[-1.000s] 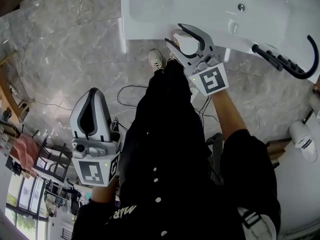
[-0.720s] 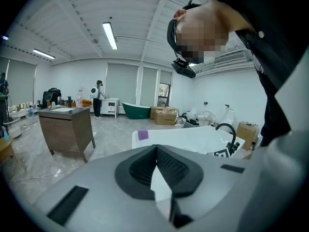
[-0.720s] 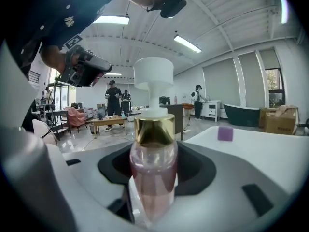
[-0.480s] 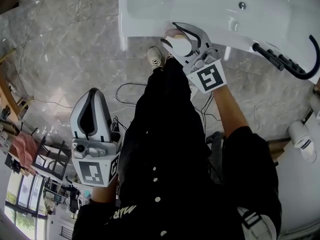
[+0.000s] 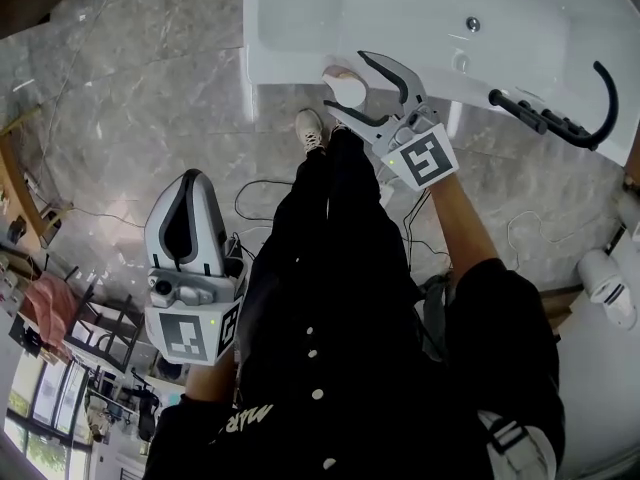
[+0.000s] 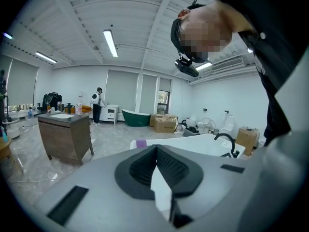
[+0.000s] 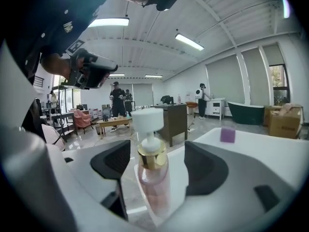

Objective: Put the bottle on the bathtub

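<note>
Right gripper view: closest in, the right gripper (image 7: 157,167) has its jaws spread wide. They have just been opening, and the bottle (image 7: 153,178) stands between them with a clear gap at each pad, so nothing is gripped. The bottle is upright, with a pink body, a gold collar and a white pump head. It appears to rest on the near rim of the bathtub (image 7: 263,146), though its base is hidden behind the gripper body. Farther along that rim sits a small purple block (image 7: 227,134). In the head view a black faucet (image 5: 560,120) rises from the bathtub's rim, well off to the bottle's right.

The left gripper (image 6: 155,151) is held well back from the bathtub, its jaws closed together on nothing.

The placing step looks all but done: the bottle is released and seems to stand on its own. The next move calls for drawing the right gripper straight back from the bathtub with the jaws kept wide, so neither pad clips the pump head or tips the bottle off the rim.
</note>
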Demonstrator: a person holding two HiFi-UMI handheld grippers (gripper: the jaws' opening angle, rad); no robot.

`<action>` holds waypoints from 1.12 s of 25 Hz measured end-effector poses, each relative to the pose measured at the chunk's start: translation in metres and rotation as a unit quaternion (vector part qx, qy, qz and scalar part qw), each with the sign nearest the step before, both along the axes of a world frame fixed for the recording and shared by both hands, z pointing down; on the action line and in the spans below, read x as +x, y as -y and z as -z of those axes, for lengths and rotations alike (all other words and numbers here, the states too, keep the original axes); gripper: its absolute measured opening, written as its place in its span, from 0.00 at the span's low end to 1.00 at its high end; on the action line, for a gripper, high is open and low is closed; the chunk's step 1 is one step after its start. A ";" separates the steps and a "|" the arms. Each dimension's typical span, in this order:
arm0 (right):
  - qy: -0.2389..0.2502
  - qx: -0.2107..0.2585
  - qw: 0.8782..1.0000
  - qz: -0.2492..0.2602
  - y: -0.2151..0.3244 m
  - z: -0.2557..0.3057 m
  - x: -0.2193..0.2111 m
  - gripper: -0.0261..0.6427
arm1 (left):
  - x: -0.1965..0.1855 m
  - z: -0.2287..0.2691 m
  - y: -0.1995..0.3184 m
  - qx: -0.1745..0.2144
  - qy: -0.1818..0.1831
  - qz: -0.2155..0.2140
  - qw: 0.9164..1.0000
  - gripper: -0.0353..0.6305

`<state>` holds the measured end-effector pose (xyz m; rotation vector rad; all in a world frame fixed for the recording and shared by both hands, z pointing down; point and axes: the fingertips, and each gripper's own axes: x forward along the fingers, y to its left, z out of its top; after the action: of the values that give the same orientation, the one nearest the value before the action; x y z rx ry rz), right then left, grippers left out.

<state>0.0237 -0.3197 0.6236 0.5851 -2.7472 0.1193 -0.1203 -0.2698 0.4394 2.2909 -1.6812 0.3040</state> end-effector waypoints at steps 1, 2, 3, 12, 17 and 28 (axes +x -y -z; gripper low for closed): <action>0.006 0.002 1.000 0.004 -0.002 0.012 0.003 0.56 | 0.000 0.008 0.001 0.007 0.000 0.000 1.000 0.07; 0.017 0.001 1.000 0.005 -0.005 0.025 0.006 0.56 | 0.000 0.017 0.002 0.013 0.000 0.001 1.000 0.07; 0.030 -0.001 1.000 0.004 -0.009 0.037 0.009 0.56 | 0.000 0.024 0.002 0.019 0.001 0.001 1.000 0.07; 0.124 0.001 0.988 -0.091 -0.001 0.156 0.054 0.22 | -0.011 0.081 0.017 0.073 0.005 0.006 0.997 0.07; 0.136 0.022 0.975 -0.176 0.016 0.218 0.092 0.05 | -0.010 0.110 0.018 0.097 0.006 -0.002 0.995 0.07; 0.133 0.067 0.947 -0.286 0.028 0.312 0.134 0.05 | -0.007 0.159 0.020 0.157 0.016 -0.006 0.987 0.07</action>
<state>0.1574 -0.3480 0.3112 1.4925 -2.7574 0.1547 -0.1270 -0.2899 0.2801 2.5297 -1.8442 0.0814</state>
